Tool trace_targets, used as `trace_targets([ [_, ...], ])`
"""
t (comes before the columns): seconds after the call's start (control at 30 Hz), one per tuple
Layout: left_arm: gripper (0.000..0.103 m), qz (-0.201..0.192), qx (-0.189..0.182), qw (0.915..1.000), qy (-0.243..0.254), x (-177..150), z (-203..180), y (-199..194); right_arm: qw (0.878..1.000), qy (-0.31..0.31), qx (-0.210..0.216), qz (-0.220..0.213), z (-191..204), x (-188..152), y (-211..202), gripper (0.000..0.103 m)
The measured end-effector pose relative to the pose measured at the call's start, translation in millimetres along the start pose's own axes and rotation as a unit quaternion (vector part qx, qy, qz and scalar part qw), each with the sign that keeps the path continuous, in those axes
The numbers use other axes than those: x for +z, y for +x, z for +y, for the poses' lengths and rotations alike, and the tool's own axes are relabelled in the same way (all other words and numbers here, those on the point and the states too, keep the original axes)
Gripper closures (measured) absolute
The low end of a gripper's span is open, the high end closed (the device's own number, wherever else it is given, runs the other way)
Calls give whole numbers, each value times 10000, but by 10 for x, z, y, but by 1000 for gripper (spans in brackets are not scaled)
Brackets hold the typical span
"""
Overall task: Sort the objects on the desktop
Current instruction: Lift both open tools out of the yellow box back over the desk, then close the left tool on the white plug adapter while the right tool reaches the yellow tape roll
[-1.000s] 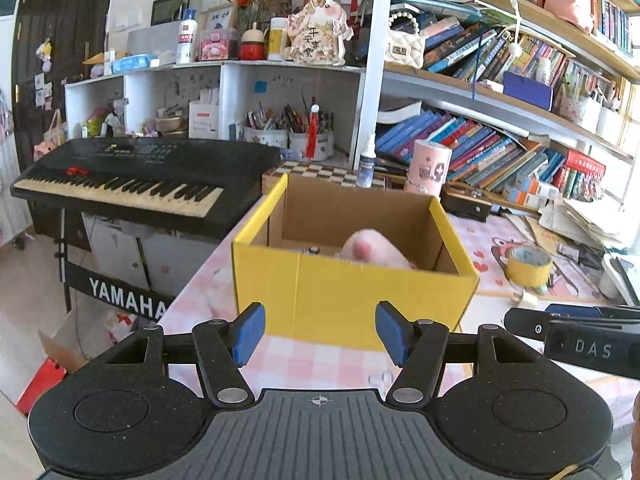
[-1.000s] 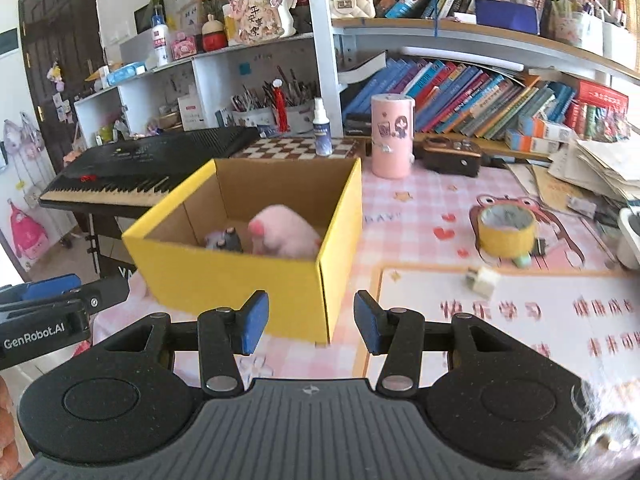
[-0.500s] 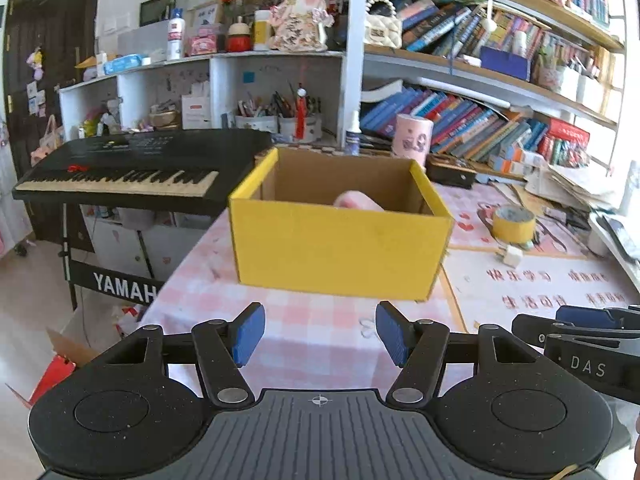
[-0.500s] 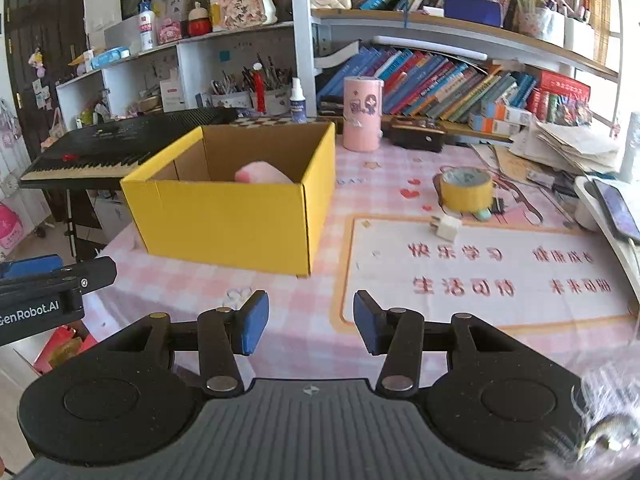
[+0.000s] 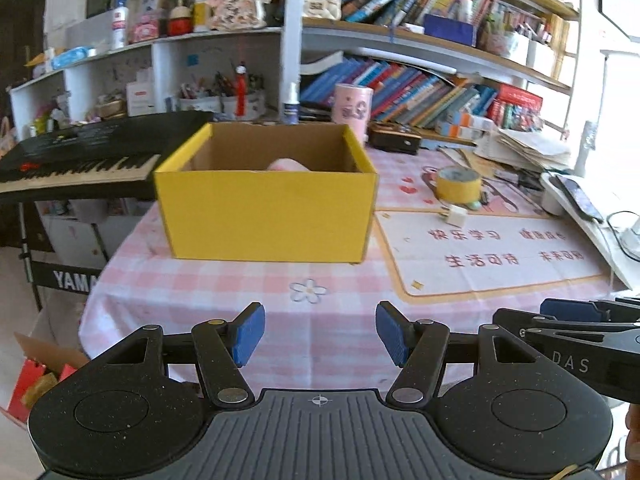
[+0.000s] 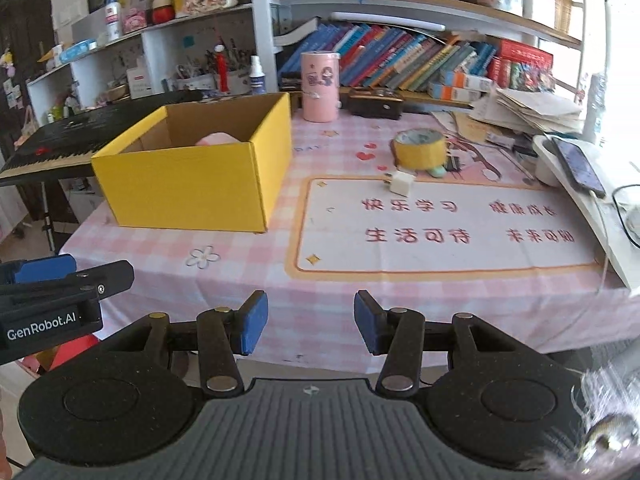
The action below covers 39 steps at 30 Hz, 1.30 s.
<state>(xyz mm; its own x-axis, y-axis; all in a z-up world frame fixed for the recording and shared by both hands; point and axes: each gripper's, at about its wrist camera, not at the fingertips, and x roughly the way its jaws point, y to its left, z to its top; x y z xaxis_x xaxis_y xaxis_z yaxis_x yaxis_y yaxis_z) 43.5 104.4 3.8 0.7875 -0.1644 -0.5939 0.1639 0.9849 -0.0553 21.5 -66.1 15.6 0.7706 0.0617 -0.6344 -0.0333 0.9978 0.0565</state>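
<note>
Desktop objects left to sort lie on a desk (image 6: pixel 248 264) covered with a pink checked cloth. An open yellow cardboard box (image 6: pixel 192 178) sits at the left end of the desk, with a soft pink rounded object (image 6: pixel 218 138) partly visible inside it. To the right of the box, well apart from it, stand a wide roll of yellow tape (image 6: pixel 419 148) and, just in front of the roll, a small white plug-shaped charger block (image 6: pixel 401 184). A tall pink cylindrical cup (image 6: pixel 320 86) stands behind the box, near a bookshelf.

Both tools hang at the near edge of the desk. The left hand-held gripper (image 5: pixel 320 334) is released, its 2 blue pads apart with nothing between them. The right hand-held gripper (image 6: pixel 308 322) is also released and empty.

The charger block looks light, hard and smooth, so it may slip; pinching its 2 flat sides seems safest. The tape roll looks stiff and light, and is probably best gripped across its wall, 1 pad inside the hole.
</note>
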Motion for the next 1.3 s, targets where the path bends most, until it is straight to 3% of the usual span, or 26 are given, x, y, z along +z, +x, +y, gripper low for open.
trace_targets([
  [0.4,40,153,-408,9985,330,66,-365,219,9988,355,-335,71,-354,-14,46,50],
  [0.73,40,245,-490,9975,454,173,-604,451,9981,445,-407,154,-608,61,206,50],
  [1.3,41,575,-687,9942,596,418,-1356,1175,9954,651,-642,273,-1404,286,619,49],
])
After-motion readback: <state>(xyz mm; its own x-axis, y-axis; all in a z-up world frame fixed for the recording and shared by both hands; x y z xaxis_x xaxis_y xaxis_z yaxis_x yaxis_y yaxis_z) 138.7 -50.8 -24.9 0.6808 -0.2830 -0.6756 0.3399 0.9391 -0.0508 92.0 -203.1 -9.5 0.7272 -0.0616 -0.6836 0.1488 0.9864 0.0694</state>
